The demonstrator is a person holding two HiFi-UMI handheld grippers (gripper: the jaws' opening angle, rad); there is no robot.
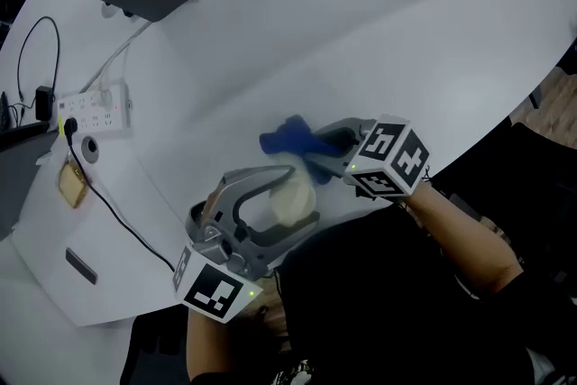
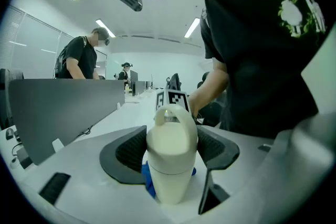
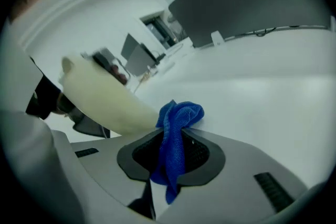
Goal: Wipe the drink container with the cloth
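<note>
Head view: your left gripper holds the cream drink container over the white surface. Your right gripper holds the blue cloth beside it.
Left gripper view: fingers closed on the drink container's sides.
Right gripper view: fingers pinch the cloth, which touches the drink container.
</note>
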